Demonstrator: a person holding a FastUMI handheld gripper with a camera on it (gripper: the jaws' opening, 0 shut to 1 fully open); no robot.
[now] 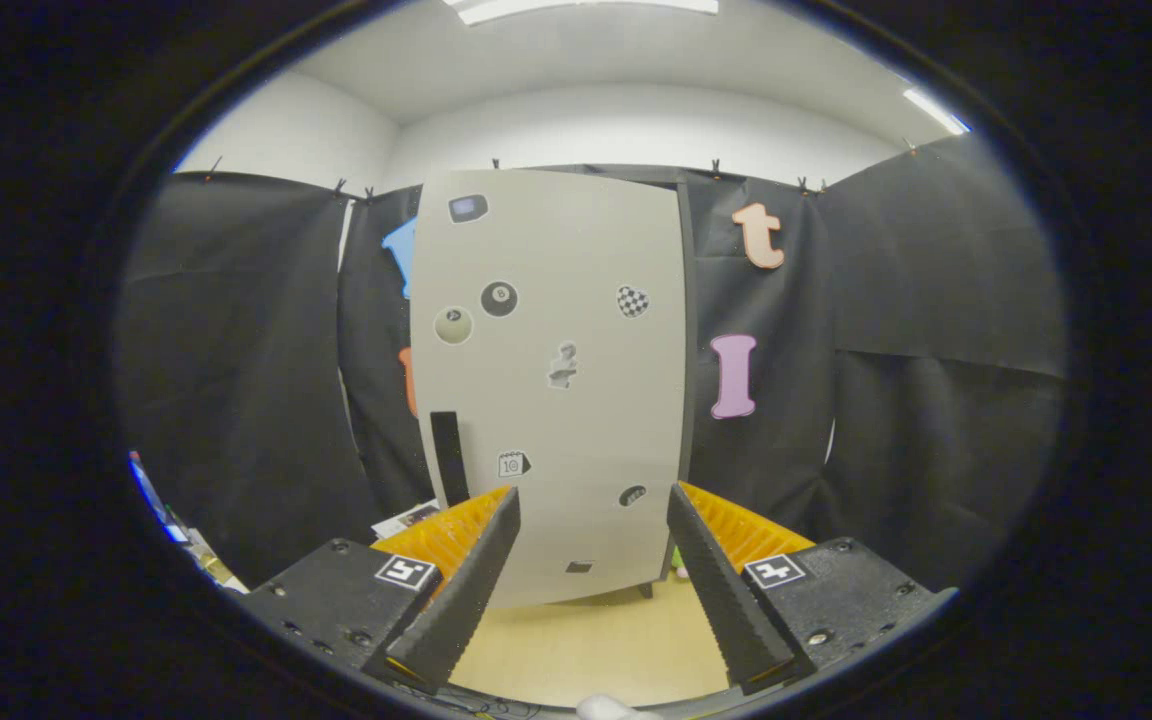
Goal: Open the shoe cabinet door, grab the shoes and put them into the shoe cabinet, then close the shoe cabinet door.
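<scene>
Shoe cabinet [551, 380] stands upright ahead, against the black cloth wall [236, 380], pale door [576, 250] shut across its whole front; contents hidden behind it. Dark vertical handle [448, 455] sits low on the door's left side. Small stickers scattered over the door, too small to make out. A dark side edge of the cabinet shows along the right. Cabinet foot rests on a light wooden floor [586, 650]. Claw [591, 505] spread wide, holding nothing; the door's lower part shows between its fingers, well beyond the tips, handle just left of the left finger. Some papers or clutter [406, 518] on the floor left of the cabinet, partly cut off by the left finger. A small green thing [678, 562] by the cabinet's right foot, mostly hidden.
</scene>
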